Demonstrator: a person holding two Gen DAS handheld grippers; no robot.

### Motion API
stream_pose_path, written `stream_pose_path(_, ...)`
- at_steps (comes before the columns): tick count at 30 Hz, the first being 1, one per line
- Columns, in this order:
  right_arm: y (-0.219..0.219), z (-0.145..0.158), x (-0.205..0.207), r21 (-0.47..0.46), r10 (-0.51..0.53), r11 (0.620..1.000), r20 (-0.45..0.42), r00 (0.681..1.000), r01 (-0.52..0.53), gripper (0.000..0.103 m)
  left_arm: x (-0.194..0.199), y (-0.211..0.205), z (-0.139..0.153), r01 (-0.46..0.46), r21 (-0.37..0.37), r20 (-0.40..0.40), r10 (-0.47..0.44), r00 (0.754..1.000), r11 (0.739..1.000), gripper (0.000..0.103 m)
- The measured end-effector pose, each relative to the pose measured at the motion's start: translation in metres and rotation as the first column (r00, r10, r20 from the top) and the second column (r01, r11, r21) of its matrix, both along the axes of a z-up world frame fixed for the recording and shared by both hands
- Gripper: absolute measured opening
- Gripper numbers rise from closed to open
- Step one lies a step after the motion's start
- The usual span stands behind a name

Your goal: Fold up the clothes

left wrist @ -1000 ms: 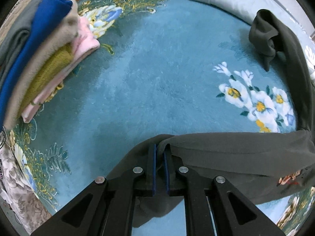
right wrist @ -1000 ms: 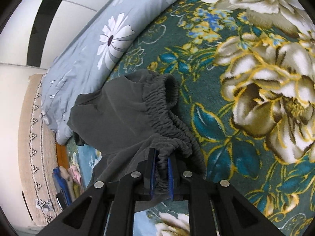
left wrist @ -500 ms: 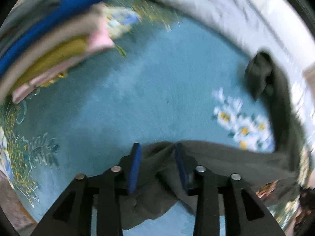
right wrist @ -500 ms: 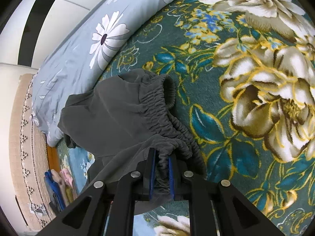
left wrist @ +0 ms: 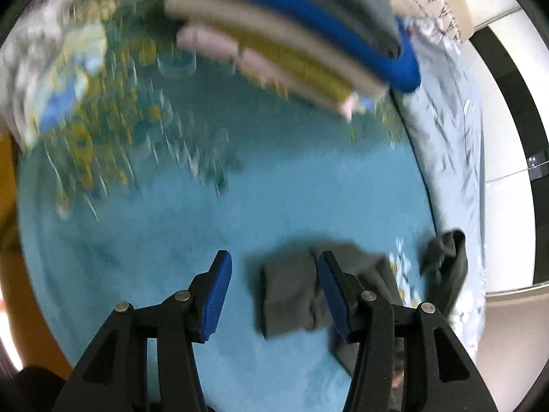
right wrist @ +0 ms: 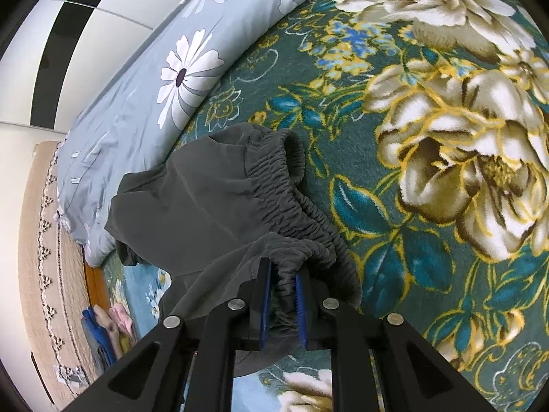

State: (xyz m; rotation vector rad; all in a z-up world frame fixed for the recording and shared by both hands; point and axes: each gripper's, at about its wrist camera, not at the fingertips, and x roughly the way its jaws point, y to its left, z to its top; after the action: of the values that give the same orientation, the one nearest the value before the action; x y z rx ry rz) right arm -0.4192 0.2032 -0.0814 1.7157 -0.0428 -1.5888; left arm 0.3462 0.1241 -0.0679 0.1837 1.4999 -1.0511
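Dark grey trousers (right wrist: 206, 206) with a gathered elastic waistband (right wrist: 284, 199) lie on a floral blanket. My right gripper (right wrist: 283, 285) is shut on the waistband, bunched cloth pinched between its blue pads. In the left wrist view, my left gripper (left wrist: 272, 279) is wide open and holds nothing. One trouser leg end (left wrist: 288, 295) lies flat on the teal blanket below it, between and just beyond the fingers. The view is blurred.
A stack of folded clothes (left wrist: 291, 34), blue, beige, mustard and pink, sits at the far side of the teal blanket (left wrist: 206, 223). A pale blue daisy-print duvet (right wrist: 164, 79) runs along the edge. A wall (right wrist: 51, 51) lies beyond it.
My left gripper has opened and let go of the trouser leg, then lifted and swung away, and its view now blurs. My right gripper stays shut on the waistband, barely moved.
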Motion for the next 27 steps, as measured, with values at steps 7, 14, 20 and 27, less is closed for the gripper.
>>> stream_pose_path(7,0.002,0.005,0.001,-0.013,0.005,1.0,0.009,1.0,-0.005,0.015,-0.036,-0.01,-0.029,0.0,0.131,-0.014,0.002,1.0,0.991,0.056)
stream_pose_path(14,0.0,0.007,0.0,-0.021,0.006,1.0,0.021,1.0,-0.005,0.015,-0.055,-0.026,-0.044,0.07,0.201,0.066,-0.085,0.994,0.977,0.058)
stream_pose_path(20,-0.002,0.006,-0.003,-0.025,0.012,1.0,0.036,0.999,-0.011,0.015,-0.056,-0.032,-0.04,0.095,0.21,0.123,-0.122,0.985,0.973,0.006)
stream_pose_path(27,-0.008,0.01,-0.006,-0.034,0.035,0.999,0.036,0.999,-0.033,0.015,-0.025,-0.065,0.014,0.162,0.169,0.34,-0.212,0.916,0.972,0.004)
